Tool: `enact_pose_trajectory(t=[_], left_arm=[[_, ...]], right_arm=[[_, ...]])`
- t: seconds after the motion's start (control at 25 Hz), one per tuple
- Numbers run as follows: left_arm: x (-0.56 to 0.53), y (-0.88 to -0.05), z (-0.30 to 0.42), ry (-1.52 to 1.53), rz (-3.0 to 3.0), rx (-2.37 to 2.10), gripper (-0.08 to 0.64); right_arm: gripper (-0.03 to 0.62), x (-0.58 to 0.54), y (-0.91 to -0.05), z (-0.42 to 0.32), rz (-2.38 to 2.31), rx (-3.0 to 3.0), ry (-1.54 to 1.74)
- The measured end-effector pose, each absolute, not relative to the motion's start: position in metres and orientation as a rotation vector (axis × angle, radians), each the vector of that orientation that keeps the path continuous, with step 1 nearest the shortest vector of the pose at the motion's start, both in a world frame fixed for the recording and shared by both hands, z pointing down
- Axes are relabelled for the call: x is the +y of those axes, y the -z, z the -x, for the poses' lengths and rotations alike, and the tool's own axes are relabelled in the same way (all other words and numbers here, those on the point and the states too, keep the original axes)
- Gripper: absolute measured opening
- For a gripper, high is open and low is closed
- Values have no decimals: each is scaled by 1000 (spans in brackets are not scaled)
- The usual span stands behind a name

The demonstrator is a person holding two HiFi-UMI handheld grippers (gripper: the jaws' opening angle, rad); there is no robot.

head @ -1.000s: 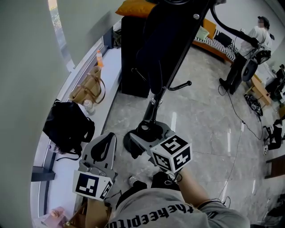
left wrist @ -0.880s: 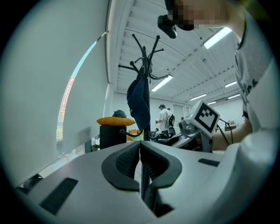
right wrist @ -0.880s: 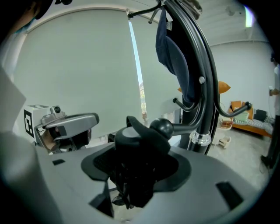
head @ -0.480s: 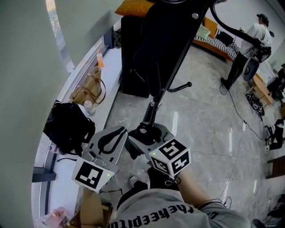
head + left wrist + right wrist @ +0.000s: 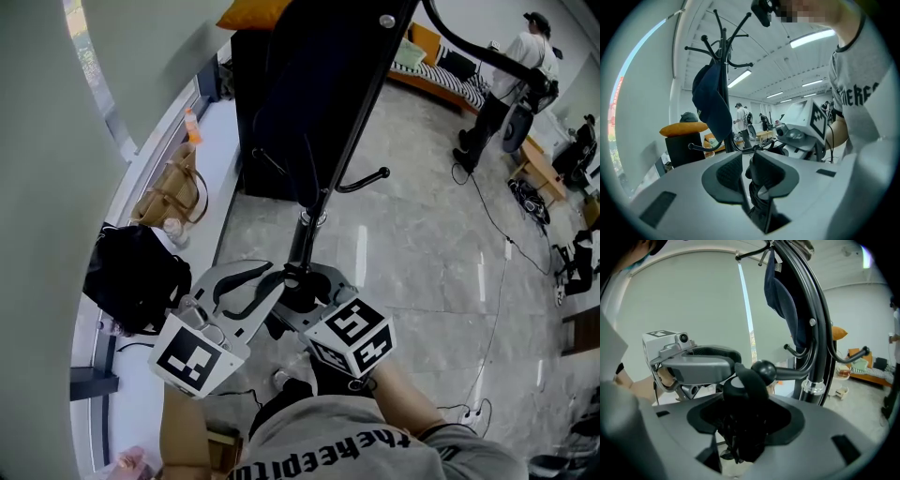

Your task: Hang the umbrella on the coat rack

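The black coat rack rises through the middle of the head view, with a ball-tipped hook and a dark cap hanging higher up. My right gripper is shut on the folded black umbrella, low beside the rack's pole. A ball hook end sits just behind the umbrella's top. My left gripper has come in from the left, and its jaws are shut on a black strap of the umbrella. Both grippers meet tip to tip near the pole's lower part.
A tan handbag, a black bag and an orange bottle lie on the white ledge at left. A black cabinet stands behind the rack. A person and floor cables are far right.
My left gripper has swung right toward the right gripper, and its jaws have closed from a wide gap to a narrow one on the strap. The right gripper has barely moved.
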State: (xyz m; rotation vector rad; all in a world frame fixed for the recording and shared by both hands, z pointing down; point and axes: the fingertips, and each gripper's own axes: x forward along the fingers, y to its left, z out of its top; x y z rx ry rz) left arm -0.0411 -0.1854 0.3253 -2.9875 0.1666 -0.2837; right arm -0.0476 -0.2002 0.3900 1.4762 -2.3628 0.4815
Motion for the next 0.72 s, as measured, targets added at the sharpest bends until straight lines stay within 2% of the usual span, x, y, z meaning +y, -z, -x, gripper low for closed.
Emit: enact_pose_trajectory(t=[0.56, 0.72], left_arm=[[-173, -326, 22, 356, 2943, -41, 98], [-175, -328, 21, 364, 2984, -34, 65]], right_arm=[[244, -199, -393, 39, -1508, -2330, -466], [244, -199, -394, 40, -1497, -2329, -466]])
